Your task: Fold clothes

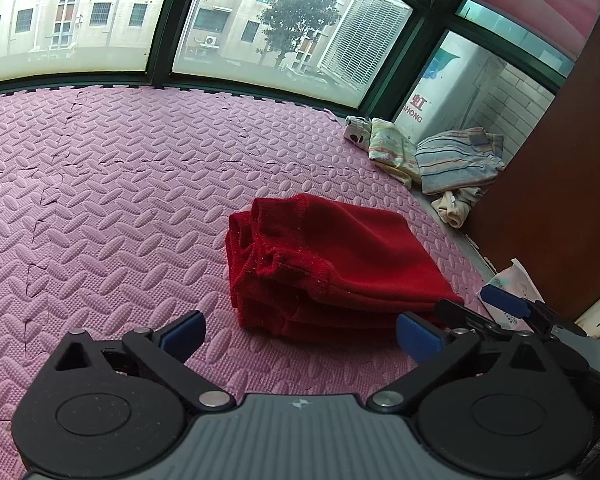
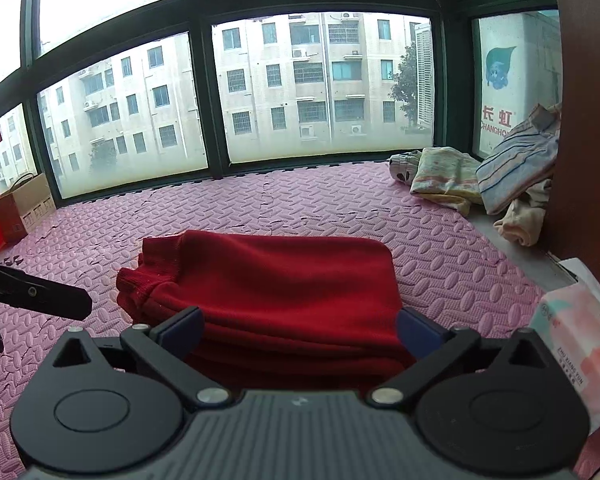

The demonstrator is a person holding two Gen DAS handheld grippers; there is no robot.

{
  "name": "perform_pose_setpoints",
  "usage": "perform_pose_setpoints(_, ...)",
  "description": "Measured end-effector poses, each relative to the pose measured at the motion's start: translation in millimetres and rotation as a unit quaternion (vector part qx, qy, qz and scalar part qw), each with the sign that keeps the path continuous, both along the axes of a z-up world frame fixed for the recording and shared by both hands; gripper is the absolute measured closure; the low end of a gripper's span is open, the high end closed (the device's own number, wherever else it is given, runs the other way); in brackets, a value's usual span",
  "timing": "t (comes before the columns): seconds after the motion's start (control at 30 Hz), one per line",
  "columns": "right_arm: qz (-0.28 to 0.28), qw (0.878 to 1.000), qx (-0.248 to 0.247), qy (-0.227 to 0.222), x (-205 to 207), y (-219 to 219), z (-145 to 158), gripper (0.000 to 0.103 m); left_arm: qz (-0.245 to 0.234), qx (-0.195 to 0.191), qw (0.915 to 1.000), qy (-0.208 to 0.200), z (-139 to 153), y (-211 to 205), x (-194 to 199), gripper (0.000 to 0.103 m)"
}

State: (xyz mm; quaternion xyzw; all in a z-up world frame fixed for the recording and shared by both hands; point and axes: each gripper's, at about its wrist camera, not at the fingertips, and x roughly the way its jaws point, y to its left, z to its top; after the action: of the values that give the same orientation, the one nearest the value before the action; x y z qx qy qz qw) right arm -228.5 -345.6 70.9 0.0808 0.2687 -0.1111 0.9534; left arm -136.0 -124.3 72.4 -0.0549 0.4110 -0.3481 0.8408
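Note:
A red knitted garment (image 1: 332, 264) lies folded in a thick stack on the pink foam mat (image 1: 120, 200). My left gripper (image 1: 300, 336) is open, just short of the stack's near left corner, holding nothing. My right gripper (image 2: 300, 330) is open, its fingers wide apart on either side of the near edge of the red stack (image 2: 276, 280). The right gripper also shows in the left wrist view (image 1: 500, 308), at the stack's right. One finger of the left gripper (image 2: 40, 296) shows at the left of the right wrist view.
A pile of other clothes, striped (image 1: 456, 160) and pale patterned (image 1: 388, 144), lies at the far right corner by the window. A tissue pack (image 2: 580, 344) lies at the right by a brown wooden panel (image 1: 560, 180). A cardboard box (image 2: 24, 208) stands far left.

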Motion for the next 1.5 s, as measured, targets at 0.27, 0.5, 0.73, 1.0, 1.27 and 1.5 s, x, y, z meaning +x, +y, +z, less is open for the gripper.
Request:
perform_pose_setpoints(0.27, -0.012, 1.000, -0.012, -0.005, -4, 12, 2, 0.000, 0.028, -0.015, 0.9995, 0.007, -2, 11, -8, 0.000)
perform_pose_setpoints(0.5, -0.016, 1.000, -0.006, 0.006, -6, 18, -1, 0.000, 0.051, 0.009, 0.9985, 0.019, -12, 16, -9, 0.000)
perform_pose_setpoints(0.73, -0.025, 0.999, 0.000, 0.023, -9, 18, -5, 0.000, 0.051, 0.032, 0.9979, 0.023, -19, 17, -17, 0.000)
perform_pose_setpoints(1.0, -0.031, 0.999, 0.013, 0.035, -16, 18, -10, 0.000, 0.039, 0.054, 0.9974, 0.028, -24, 12, -28, 0.000)
perform_pose_setpoints(1.27, -0.032, 0.999, 0.014, 0.039, -24, 20, -12, 0.000, 0.030, 0.071, 0.9967, 0.025, -28, 6, -40, 0.000)
perform_pose_setpoints(1.5, -0.030, 0.999, 0.012, 0.038, -28, 20, -12, 0.000, 0.026, 0.081, 0.9961, 0.024, -30, 3, -47, 0.000)
